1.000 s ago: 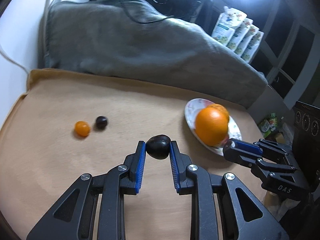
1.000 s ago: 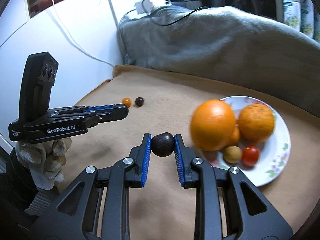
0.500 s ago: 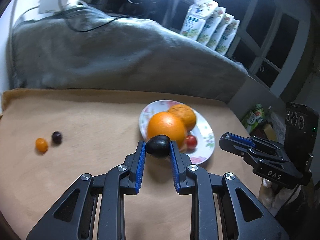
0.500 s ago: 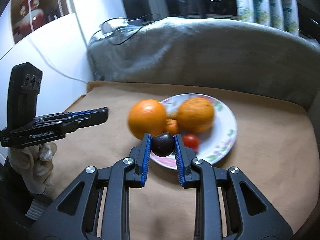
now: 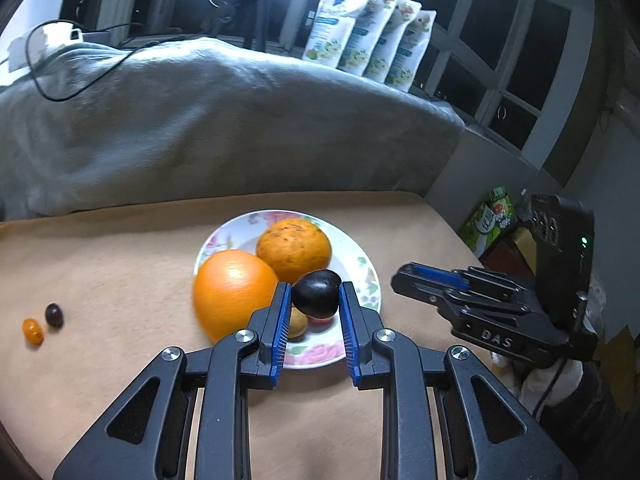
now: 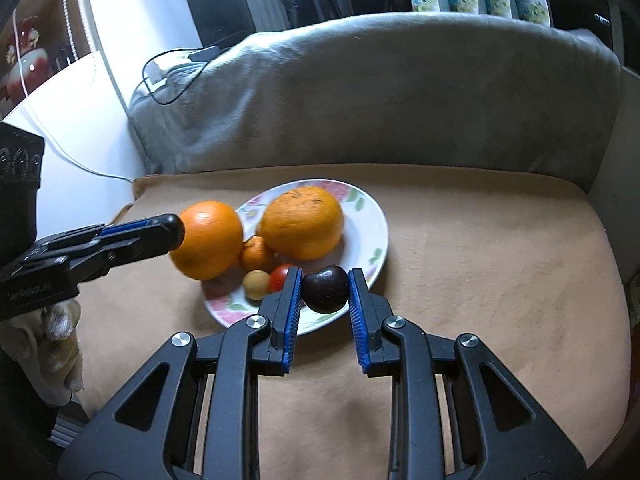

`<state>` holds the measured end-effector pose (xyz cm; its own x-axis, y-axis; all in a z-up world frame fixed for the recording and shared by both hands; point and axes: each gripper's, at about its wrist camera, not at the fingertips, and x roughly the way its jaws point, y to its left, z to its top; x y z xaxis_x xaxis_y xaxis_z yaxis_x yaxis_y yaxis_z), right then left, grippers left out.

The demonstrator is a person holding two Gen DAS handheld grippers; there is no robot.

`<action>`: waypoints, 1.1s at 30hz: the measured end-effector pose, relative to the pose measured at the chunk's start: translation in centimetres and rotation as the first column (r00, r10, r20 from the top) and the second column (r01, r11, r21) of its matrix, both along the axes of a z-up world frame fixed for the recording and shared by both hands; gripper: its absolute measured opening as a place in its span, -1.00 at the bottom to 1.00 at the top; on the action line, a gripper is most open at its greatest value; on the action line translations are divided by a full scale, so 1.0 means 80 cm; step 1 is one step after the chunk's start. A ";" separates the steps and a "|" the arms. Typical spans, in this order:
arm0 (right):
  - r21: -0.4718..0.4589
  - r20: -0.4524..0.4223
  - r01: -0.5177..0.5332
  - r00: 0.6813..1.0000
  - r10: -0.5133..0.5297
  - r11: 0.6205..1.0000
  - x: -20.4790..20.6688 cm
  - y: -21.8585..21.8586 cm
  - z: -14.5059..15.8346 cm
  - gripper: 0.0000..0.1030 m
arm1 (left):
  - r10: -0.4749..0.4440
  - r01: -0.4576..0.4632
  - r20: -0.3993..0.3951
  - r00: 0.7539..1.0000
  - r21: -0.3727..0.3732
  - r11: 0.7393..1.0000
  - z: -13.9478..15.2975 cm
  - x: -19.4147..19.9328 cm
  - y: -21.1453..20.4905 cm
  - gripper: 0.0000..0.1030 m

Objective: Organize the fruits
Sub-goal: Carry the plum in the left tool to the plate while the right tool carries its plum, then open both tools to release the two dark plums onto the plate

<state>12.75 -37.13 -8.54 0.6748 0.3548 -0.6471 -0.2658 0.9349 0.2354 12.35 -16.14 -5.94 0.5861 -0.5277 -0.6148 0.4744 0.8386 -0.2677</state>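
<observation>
Two claws [image 5: 315, 300] [image 6: 325, 288], each gripping dark plum [image 5: 317, 294] [image 6: 325, 289]

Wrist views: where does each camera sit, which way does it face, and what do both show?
Left wrist: on the left gripper, facing the plate; it clamps a dark fruit; right gripper at right.
Right wrist: on the right gripper, facing the same plate; it clamps a second dark fruit; left gripper at left.
Shared: plate, smooth orange, speckled orange.

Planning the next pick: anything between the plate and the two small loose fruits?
Nothing: bare tan cloth separates the plate from the small dark fruit and small orange fruit, left wrist view.
</observation>
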 end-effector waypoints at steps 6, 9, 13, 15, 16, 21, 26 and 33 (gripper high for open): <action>0.011 -0.014 0.000 1.000 0.000 1.000 0.018 -0.007 -0.010 -0.53 | -0.024 0.024 0.002 1.000 0.046 0.999 -0.008 0.002 -0.026 -0.56; 0.011 -0.021 -0.010 1.000 0.010 1.000 0.030 -0.007 -0.015 -0.53 | -0.035 0.034 0.009 0.999 0.073 0.997 -0.012 0.004 -0.037 -0.56; 0.013 -0.032 -0.018 0.999 0.019 1.000 0.043 -0.002 -0.019 -0.53 | -0.049 0.048 0.011 0.999 0.096 0.994 -0.018 0.003 -0.048 -0.56; 0.018 -0.037 -0.023 0.999 0.023 1.000 0.049 -0.002 -0.021 -0.53 | -0.056 0.054 0.010 0.998 0.104 0.993 -0.022 0.004 -0.051 -0.56; 0.017 -0.039 -0.025 0.999 0.026 1.000 0.052 -0.001 -0.022 -0.53 | -0.057 0.056 0.009 0.998 0.107 0.993 -0.023 0.004 -0.052 -0.56; 0.019 -0.050 -0.037 0.998 0.038 0.999 0.061 0.002 -0.026 -0.53 | -0.063 0.062 -0.001 0.998 0.114 0.992 -0.030 0.009 -0.055 -0.56; 0.027 -0.060 -0.038 0.997 0.040 0.999 0.067 0.003 -0.029 -0.53 | -0.065 0.065 0.000 0.998 0.122 0.990 -0.034 0.009 -0.057 -0.56; 0.045 -0.065 -0.045 0.997 0.048 0.998 0.070 0.003 -0.030 -0.53 | -0.064 0.063 0.004 0.998 0.126 0.990 -0.035 0.013 -0.059 -0.55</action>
<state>18.35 -36.85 -10.91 0.6132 0.4135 -0.6731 -0.2916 0.9104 0.2936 13.42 -20.86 -8.70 0.5591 -0.4827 -0.6742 0.5292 0.8337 -0.1581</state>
